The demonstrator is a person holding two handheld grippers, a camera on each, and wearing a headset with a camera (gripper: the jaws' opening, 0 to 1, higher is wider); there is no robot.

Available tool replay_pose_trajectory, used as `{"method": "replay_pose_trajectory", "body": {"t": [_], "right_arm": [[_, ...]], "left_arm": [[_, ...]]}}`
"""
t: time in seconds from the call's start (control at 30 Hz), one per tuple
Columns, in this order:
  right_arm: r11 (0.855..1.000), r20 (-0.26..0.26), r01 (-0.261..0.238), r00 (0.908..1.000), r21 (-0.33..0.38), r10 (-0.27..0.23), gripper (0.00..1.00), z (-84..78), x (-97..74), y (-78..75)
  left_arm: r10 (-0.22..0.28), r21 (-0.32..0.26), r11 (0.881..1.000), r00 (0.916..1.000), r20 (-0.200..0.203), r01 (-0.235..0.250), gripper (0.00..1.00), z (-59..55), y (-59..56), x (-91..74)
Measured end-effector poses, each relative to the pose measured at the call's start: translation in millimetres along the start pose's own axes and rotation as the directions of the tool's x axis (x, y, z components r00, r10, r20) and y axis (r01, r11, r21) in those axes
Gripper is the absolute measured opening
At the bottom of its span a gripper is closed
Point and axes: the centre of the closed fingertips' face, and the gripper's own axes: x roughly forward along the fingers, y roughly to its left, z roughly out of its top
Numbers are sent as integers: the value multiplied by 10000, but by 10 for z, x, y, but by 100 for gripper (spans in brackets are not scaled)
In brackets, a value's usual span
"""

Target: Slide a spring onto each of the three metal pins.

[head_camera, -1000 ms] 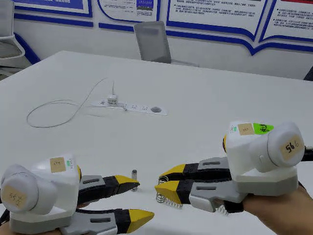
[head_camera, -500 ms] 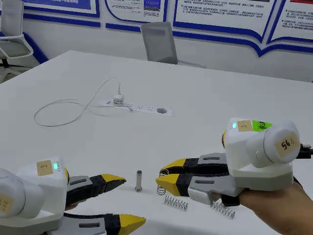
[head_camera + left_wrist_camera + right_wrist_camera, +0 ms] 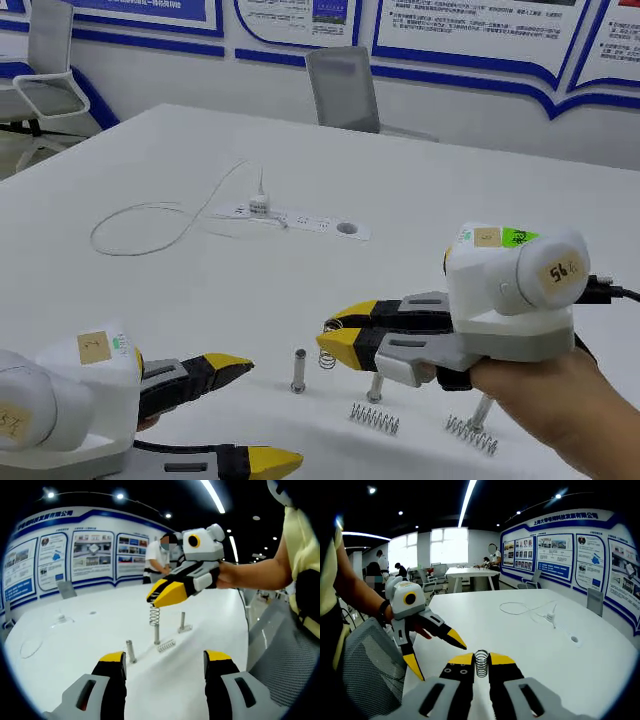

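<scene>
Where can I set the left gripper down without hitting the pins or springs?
Bare table stretches between the power strip and the pins, and left of the pins, short of the cable loop. It is crowded at the near edge: three pins, two loose springs and the right gripper holding a spring sit close together.
</scene>
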Motion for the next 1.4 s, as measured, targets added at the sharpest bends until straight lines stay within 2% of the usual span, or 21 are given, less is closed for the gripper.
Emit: {"method": "replay_pose_trajectory", "body": {"t": [0.3, 0.67, 1.4], "right_arm": [[9993, 303, 372, 9989, -47, -371, 12, 27, 175, -132], [9987, 158, 500, 9986, 58, -501, 11, -112, 382, -236], [9971, 52, 554, 9984, 531, -557, 11, -262, 509, -312]], "left_arm": [[55, -64, 10000, 10000, -29, -55, 64, -27, 4, -10], [50, -163, 9999, 9999, -142, -53, 64, -81, 2, -25], [85, -314, 9995, 9998, -181, -91, 65, -124, 46, -15]]}}
